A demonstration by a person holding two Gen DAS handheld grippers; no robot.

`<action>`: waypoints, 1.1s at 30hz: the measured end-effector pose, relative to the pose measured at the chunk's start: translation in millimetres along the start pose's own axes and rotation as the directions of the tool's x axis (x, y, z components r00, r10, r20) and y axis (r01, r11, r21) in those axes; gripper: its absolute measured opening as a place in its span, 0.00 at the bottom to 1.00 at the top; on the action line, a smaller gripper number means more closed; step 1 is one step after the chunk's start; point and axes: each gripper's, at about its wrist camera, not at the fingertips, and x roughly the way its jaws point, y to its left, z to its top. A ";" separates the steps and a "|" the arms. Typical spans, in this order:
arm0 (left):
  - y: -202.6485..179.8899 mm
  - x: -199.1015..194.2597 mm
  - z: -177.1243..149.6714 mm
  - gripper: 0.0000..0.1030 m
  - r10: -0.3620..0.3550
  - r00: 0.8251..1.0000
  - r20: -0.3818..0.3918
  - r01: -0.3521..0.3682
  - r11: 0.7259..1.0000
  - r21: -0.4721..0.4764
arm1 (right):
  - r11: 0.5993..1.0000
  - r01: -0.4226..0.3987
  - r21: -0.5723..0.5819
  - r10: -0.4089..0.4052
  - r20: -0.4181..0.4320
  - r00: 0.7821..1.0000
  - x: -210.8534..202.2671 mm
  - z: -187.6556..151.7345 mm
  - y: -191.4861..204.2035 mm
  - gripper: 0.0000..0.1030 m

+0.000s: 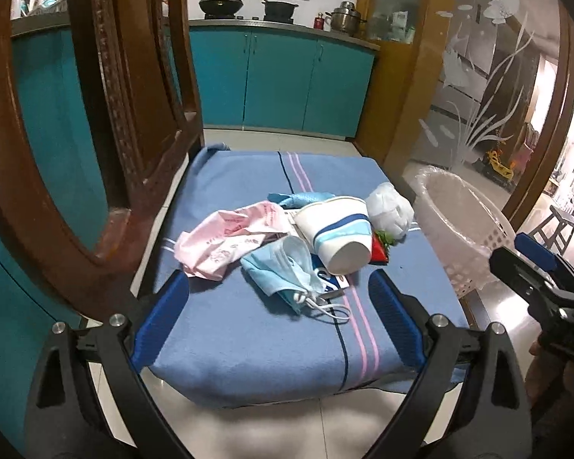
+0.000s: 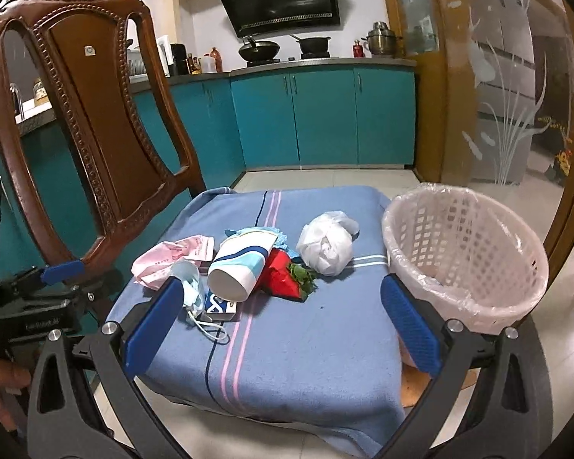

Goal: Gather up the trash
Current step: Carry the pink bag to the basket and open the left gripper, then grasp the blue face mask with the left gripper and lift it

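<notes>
Trash is all uncollected: the pink wrapper (image 2: 172,258), face mask (image 2: 189,283), paper cup (image 2: 237,267), strawberry (image 2: 287,277) and white bag (image 2: 327,246) lie mid-chair seat (image 2: 306,344), the lined basket (image 2: 467,252) looks empty, and both left gripper (image 1: 279,302) and right gripper (image 2: 283,310) hover with jaws spread, grasping nothing.

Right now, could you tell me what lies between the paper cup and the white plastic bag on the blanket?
A strawberry lies between the paper cup and the white plastic bag, its leaves toward the bag. The right wrist view shows it best.
</notes>
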 end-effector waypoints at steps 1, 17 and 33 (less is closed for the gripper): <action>-1.5 -0.4 -0.8 0.92 -0.001 1.000 -0.001 0.001 1.000 0.005 | 1.000 0.004 -0.008 -0.004 0.000 1.000 0.2 -0.7 1.1 0.98; -5.1 7.6 -3.6 0.92 0.003 1.000 -0.021 -0.003 1.000 0.009 | 1.000 0.010 -0.028 -0.010 0.005 1.000 1.5 -2.8 2.5 0.98; -4.6 40.3 -8.0 0.92 0.018 0.997 -0.076 -0.017 1.000 0.004 | 1.000 0.001 -0.020 -0.001 0.006 1.000 1.6 0.3 1.3 0.97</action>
